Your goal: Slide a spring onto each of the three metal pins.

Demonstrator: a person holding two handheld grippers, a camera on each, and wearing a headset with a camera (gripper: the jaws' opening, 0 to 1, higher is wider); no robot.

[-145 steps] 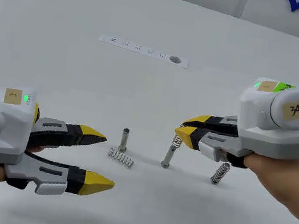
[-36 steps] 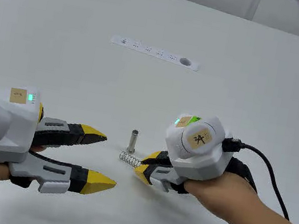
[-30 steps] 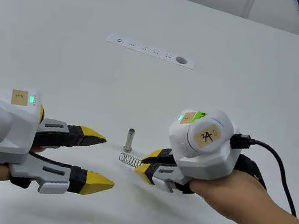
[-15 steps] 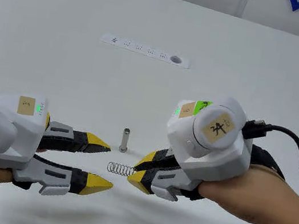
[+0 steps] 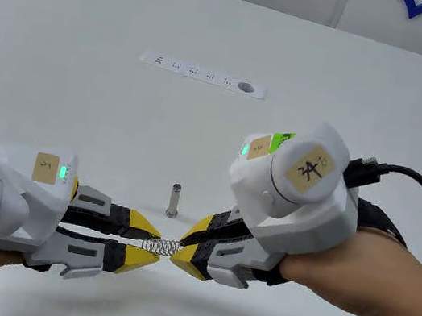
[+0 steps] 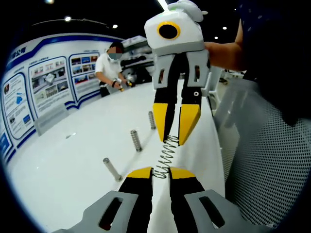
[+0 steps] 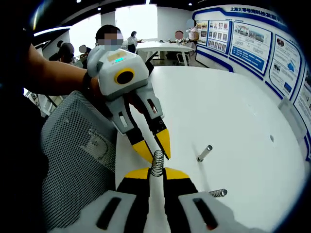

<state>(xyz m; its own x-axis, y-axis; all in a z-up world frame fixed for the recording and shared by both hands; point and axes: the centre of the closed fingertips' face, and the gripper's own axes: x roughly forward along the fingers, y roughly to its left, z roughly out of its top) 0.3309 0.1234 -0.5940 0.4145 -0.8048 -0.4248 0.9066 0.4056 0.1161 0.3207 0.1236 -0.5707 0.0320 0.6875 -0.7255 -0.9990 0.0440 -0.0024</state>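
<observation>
Head view: our left hand-held gripper point(image 5: 153, 245), agape a moment ago, now pinches one end of the small coiled steel spring point(image 5: 161, 245); our right hand-held gripper point(image 5: 184, 247) clamps the other. It hangs just nearside of the bare upright metal pin point(image 5: 174, 200), so we judge threading comes next.

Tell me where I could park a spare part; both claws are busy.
Bare tabletop runs wide between the power strip and the bare pin, and left of that pin. Crowded: the near edge, where left claw and right claw pinch the spring.
</observation>
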